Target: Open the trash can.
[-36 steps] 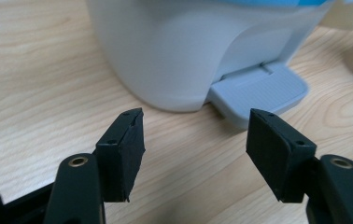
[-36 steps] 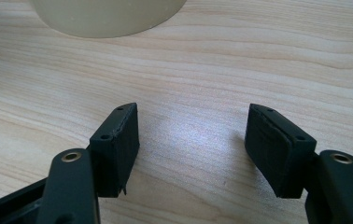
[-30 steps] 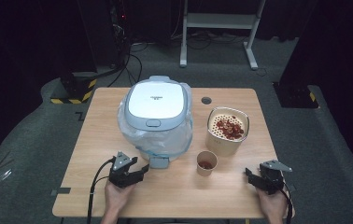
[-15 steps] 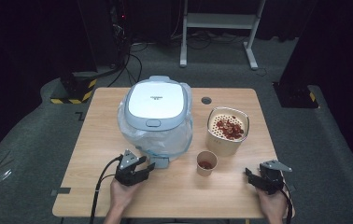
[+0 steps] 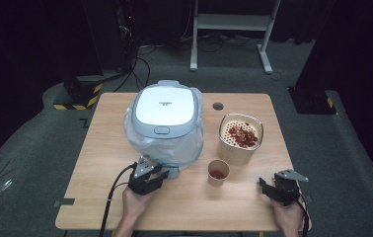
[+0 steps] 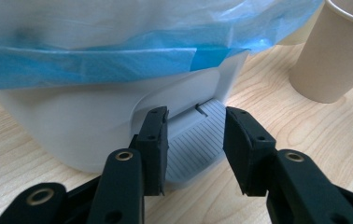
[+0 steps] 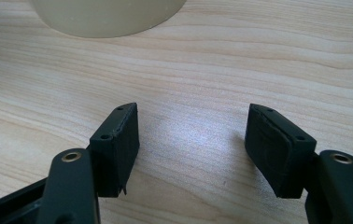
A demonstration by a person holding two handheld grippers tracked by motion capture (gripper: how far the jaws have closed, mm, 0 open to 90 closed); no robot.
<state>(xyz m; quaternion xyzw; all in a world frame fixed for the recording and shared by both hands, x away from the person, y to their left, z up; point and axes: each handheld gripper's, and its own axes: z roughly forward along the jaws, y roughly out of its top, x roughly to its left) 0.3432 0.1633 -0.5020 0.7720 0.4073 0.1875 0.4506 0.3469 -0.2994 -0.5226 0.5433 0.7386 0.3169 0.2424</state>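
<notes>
Straddling the ribbed pedal (image 6: 198, 147), left tool (image 6: 195, 140) closing.

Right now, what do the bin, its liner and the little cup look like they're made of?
The bin: smooth matte plastic, moulded ribbed pedal. The liner: thin translucent bluish plastic film, crinkled. The small cup: probably paper, tan and matte.

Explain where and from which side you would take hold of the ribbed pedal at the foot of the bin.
Grip the pedal across its two side edges, coming in low from the front. It juts from the bin just above the table. The left gripper already straddles it, jaws just closing.
</notes>
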